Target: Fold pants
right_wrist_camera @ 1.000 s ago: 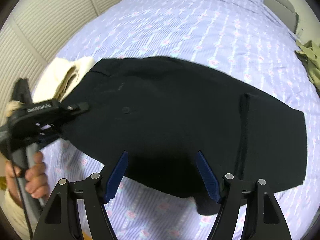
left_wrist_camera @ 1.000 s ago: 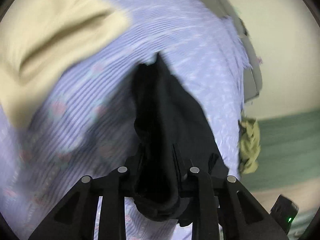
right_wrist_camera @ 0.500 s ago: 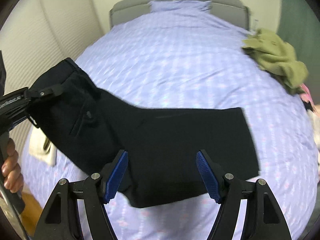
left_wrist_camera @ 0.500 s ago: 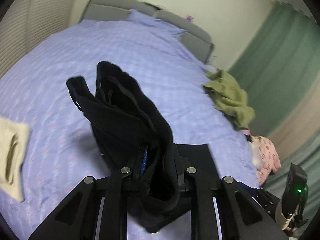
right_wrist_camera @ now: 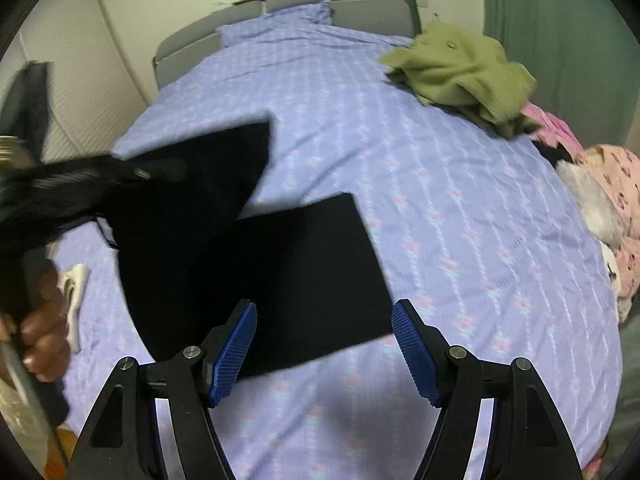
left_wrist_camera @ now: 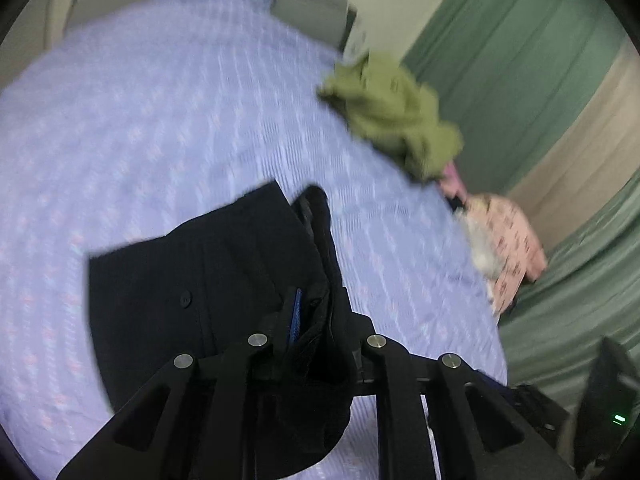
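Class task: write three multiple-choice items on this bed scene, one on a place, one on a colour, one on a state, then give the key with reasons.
1. Where does the green garment lie?
A. near the headboard, at the bed's right edge
B. on the floor
C. under the pants

2. What colour are the pants?
A. white
B. black
C. red

3. How are the right tongs?
A. shut on the pants
B. shut on the sheet
C. open, holding nothing

Key: A, it sits on the purple sheet beside the headboard; B, the cloth is plainly black; C, the blue pads stand wide apart, while the left tongs grip the pants.
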Demonstrator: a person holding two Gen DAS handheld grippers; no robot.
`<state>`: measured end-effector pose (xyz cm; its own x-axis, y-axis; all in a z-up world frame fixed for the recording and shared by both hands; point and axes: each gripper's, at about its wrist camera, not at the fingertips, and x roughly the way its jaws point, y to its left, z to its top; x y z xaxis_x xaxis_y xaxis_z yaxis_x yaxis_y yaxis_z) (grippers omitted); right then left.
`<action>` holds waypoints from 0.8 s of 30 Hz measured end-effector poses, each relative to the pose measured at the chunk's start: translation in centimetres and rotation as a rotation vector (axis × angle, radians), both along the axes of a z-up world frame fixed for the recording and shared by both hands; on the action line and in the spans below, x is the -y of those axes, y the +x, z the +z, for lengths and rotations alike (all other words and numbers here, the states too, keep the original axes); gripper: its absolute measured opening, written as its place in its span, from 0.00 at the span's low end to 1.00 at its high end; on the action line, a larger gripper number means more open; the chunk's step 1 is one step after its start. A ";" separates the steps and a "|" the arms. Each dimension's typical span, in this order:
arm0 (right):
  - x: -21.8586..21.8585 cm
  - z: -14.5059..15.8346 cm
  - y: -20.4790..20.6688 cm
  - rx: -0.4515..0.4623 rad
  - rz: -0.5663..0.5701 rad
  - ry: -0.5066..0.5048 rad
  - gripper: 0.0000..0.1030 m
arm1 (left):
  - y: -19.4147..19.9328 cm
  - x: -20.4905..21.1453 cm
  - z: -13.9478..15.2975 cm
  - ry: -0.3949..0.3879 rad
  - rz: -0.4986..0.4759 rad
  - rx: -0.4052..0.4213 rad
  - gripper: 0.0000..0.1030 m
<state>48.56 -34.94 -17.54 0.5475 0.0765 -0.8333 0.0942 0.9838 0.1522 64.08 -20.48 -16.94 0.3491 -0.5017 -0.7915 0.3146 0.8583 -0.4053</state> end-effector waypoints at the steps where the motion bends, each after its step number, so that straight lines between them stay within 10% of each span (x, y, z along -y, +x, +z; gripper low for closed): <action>1: 0.9 -0.4 -0.2 -0.010 -0.009 0.002 0.69 | 0.4 1.6 -2.2 0.021 -0.010 -0.053 0.15; 8: 6.0 -3.3 -0.7 -0.070 -0.069 0.015 0.69 | -0.4 7.5 -8.1 0.121 -0.062 -0.157 0.18; 15: 8.4 -4.8 -0.1 -0.094 -0.109 0.012 0.69 | -1.5 6.4 -5.8 0.058 -0.059 -0.153 0.77; 24: 5.7 -7.6 5.5 -0.071 0.062 0.126 0.69 | -1.9 -1.8 -7.6 0.419 0.068 -0.099 0.79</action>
<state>54.03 -40.59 -25.17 0.4785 0.2146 -0.8514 0.0489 0.9616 0.2699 62.16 -18.72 -24.55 0.2824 -0.1082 -0.9532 0.2292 0.9724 -0.0424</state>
